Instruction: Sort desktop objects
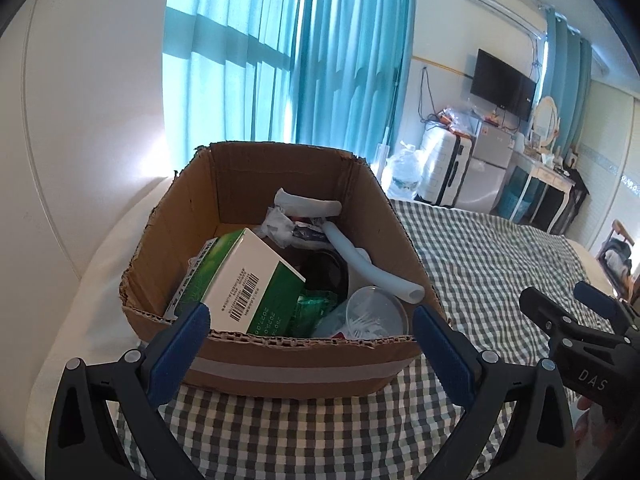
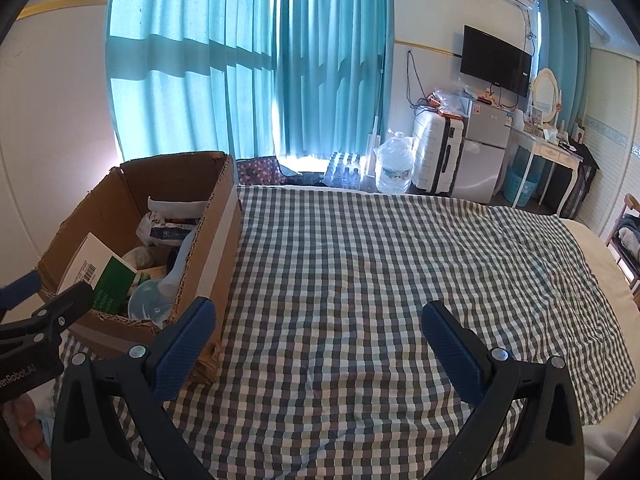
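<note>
- The cardboard box (image 1: 280, 352) sits on the checked cloth (image 2: 380, 280) that covers the bed, at the cloth's left edge, near the white wall.
- Inside the box lies a green-and-white carton (image 1: 244, 280), tilted, with its barcode facing up; it leans toward the box's left wall.
- Beside the carton, toward the right, a pale blue tube (image 1: 372, 268) runs diagonally across the contents, and a clear round lid (image 1: 376, 310) rests against the near wall.
- At the far end of the box I see a crumpled wrapper (image 1: 280, 226) and a white roll (image 1: 308, 204).
- The left claw (image 1: 312, 336) hangs just before the near wall of the box, its blue-padded fingers spread wide, nothing between them.
- The right claw (image 2: 318, 332) hovers over the bare checked cloth, to the right of the box, likewise released and empty.
- The cloth in front of the right claw carries no loose item.
- Teal curtains (image 2: 248, 60) hang behind the box, letting daylight through.
</note>
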{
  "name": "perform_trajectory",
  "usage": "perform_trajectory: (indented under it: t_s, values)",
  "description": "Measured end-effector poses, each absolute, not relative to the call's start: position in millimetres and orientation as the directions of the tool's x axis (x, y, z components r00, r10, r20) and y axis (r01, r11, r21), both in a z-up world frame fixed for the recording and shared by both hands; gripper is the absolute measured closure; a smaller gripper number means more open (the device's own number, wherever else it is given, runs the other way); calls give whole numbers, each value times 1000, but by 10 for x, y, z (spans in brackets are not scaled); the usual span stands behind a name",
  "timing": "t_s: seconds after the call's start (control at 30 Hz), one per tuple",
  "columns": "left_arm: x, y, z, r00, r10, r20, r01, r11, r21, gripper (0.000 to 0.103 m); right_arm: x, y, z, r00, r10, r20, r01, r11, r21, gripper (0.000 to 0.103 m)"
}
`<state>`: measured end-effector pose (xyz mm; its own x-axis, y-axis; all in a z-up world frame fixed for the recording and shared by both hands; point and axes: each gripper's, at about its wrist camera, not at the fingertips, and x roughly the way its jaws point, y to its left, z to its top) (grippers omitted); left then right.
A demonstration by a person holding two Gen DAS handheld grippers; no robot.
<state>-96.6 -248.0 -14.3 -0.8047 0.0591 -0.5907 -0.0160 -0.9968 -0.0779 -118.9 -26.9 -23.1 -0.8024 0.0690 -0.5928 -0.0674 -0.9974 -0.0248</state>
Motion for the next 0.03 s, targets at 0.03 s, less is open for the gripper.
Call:
perform_trajectory:
  t_s: [0.03]
  values:
    - [-959,-2461,-131,-809,41,-586,-10,-998,-56,0,-1185,-262,-230,-802,70,-593,-69,-997,-24,0]
